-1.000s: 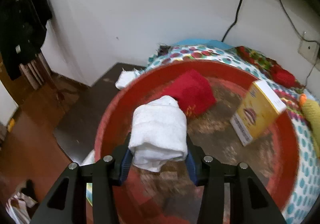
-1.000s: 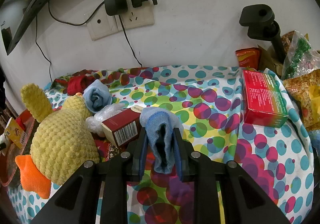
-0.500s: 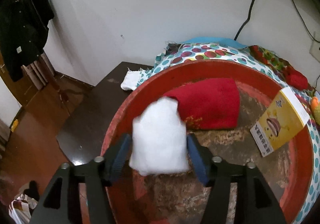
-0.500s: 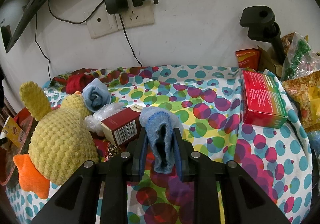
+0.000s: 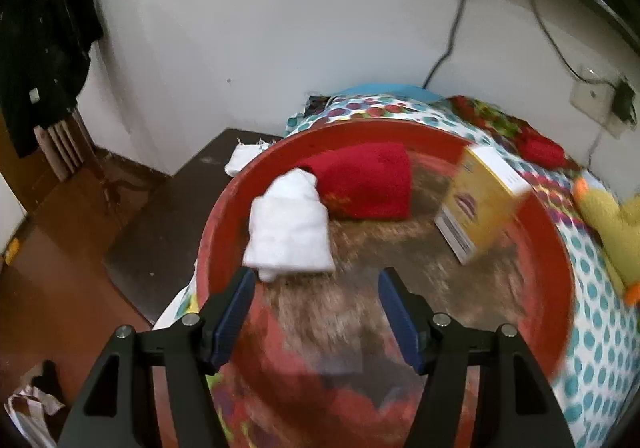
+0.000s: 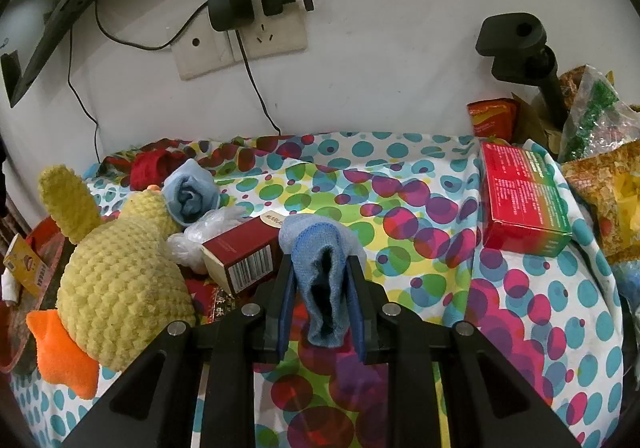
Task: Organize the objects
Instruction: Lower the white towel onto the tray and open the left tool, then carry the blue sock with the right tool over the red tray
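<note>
In the left wrist view my left gripper [image 5: 314,288] is open and empty above the near side of a red basin [image 5: 558,268]. A white rolled cloth [image 5: 288,230] lies inside the basin at its left side, just beyond my fingertips, against a red cloth [image 5: 366,186]. A yellow box [image 5: 478,204] leans inside at the right. In the right wrist view my right gripper [image 6: 320,274] is shut on a blue folded cloth [image 6: 322,272], held above the polka-dot tablecloth [image 6: 400,208].
A yellow plush duck [image 6: 120,268], a rolled light-blue cloth [image 6: 190,196], a dark red box [image 6: 240,258] and a plastic bag lie left of my right gripper. A red-green box [image 6: 522,198] and snack bags are at the right. Wall sockets and cables are behind.
My left gripper opened and let go of the white cloth, which dropped into the basin, and then pulled back. The right gripper stayed still with the blue cloth.
</note>
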Demonstrator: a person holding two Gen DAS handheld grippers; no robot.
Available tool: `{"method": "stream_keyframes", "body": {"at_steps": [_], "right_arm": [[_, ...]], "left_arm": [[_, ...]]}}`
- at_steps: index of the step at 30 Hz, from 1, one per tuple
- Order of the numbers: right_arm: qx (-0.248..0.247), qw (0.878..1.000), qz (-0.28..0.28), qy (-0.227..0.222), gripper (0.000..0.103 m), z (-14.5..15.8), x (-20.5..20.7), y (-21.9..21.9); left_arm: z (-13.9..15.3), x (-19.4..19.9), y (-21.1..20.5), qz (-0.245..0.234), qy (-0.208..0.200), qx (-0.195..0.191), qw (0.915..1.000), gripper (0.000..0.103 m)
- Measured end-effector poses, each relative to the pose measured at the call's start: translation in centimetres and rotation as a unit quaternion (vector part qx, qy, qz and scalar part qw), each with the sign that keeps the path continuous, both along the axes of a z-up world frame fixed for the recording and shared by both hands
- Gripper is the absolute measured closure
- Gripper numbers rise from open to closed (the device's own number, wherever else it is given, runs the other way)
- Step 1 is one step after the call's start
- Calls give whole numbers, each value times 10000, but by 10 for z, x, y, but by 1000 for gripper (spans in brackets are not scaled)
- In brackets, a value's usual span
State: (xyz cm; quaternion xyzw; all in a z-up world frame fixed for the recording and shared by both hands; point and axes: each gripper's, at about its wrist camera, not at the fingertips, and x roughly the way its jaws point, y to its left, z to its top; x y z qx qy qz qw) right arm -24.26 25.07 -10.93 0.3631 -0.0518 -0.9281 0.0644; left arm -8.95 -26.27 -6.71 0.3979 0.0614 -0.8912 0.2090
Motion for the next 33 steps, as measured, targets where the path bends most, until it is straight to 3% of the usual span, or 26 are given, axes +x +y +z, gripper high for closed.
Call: {"method": "stream_keyframes", "body": {"at_steps": [5, 12, 16, 23, 33], "right_arm": [[134, 9999, -7, 15, 80, 1, 0, -4], [260, 9996, -78, 52, 80, 2, 1, -6], [282, 9993, -161, 201, 80, 5, 5, -5], [385, 9980, -372, 335, 80, 9, 9, -2], [400, 9970, -571, 351, 80, 26, 25, 5]], "left_arm": [[5, 30, 52, -330, 114, -382, 9987, 37], [6, 64, 88, -756, 265, -256, 9965, 37], [9, 79, 88, -844, 469, -269, 9950, 37], [8, 82, 78, -896, 407, 133, 9951, 37], [15, 91, 62, -724, 477, 178, 9961, 37]]}}
